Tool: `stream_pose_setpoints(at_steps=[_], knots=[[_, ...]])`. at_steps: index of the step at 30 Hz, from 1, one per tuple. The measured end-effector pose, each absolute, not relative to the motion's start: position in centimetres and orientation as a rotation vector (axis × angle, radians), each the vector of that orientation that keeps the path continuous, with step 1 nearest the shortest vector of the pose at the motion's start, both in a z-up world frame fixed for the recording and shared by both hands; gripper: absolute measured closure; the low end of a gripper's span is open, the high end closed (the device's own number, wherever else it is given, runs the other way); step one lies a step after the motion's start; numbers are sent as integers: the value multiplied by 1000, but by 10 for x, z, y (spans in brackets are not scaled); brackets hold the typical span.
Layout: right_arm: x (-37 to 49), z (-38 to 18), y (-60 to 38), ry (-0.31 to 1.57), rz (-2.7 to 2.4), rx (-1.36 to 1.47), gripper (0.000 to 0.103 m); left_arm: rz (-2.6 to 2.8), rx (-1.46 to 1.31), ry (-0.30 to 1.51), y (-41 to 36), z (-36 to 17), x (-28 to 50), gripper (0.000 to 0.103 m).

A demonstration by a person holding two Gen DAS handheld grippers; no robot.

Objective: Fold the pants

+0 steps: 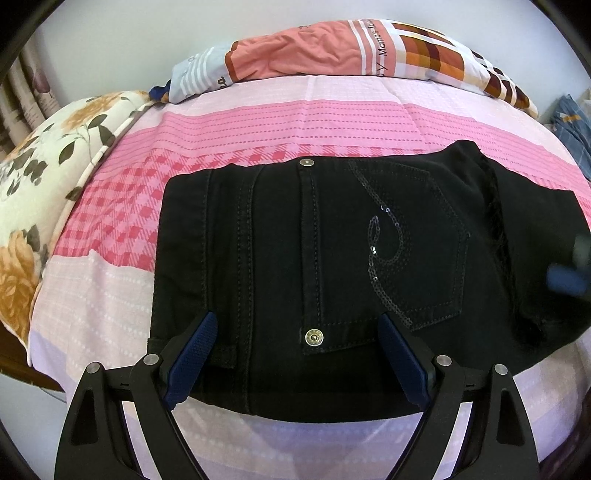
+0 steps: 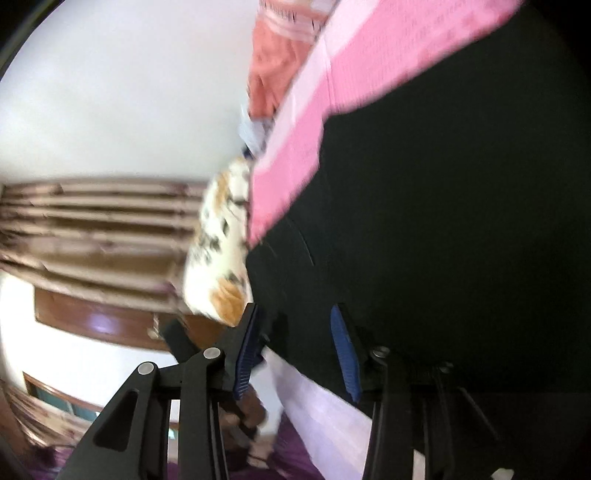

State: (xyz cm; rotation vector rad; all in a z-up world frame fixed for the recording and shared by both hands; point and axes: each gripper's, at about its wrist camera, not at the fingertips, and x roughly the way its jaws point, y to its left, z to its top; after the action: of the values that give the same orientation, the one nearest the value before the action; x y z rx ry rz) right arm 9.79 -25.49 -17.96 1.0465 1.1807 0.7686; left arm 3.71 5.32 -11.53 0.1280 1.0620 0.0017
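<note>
The left gripper (image 1: pixel 295 350) hangs over the near edge of a pair of black pants (image 1: pixel 332 266), its two blue-padded fingers (image 1: pixel 194 354) spread wide and holding nothing. The waistband end of the pants lies beneath and between them, a brass button (image 1: pixel 314 337) just off the right-hand finger. Whether the finger tips touch the cloth cannot be told.

The pants lie folded into a broad, flat bundle on a bed (image 1: pixel 110 295) covered by a pink checked and striped sheet. A back pocket (image 1: pixel 417 240) trimmed with a sequin swirl faces up, and a frayed hem shows toward the right. At the right edge of the bundle, a blurred blue-and-black shape, the right gripper (image 1: pixel 570 275), is just above or on the fabric.

In its own blurred, tilted view, the right gripper (image 2: pixel 295 350) has its fingers part-way apart, with the edge of the black cloth (image 2: pixel 443 221) running between the blue pads (image 2: pixel 343 354); a grip cannot be confirmed.

Beyond the pants, a floral pillow (image 1: pixel 44 192) rests at the left side of the bed and a salmon, plaid-patterned cushion (image 1: pixel 332 51) lies along the far edge against a pale wall (image 1: pixel 147 29). Striped curtains (image 2: pixel 92 221) show in the right view.
</note>
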Motion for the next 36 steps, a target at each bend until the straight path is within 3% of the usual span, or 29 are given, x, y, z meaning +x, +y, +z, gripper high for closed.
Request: stream_pose_setpoints(at_steps=[11,18,27,36], knots=[[83,-189,-222,1257,862,1003,62,0,120,1063,55,-115,37,14],[81,-191,-212,1293,803,845,82,5,111,1060,55,-114,38,14],[70,-160,-220,1117,799,860,64,39,122,1012,60,-99,36,14],[58,-160,-197,1160,695,589,56,60,128,971,66,-84,35,14]])
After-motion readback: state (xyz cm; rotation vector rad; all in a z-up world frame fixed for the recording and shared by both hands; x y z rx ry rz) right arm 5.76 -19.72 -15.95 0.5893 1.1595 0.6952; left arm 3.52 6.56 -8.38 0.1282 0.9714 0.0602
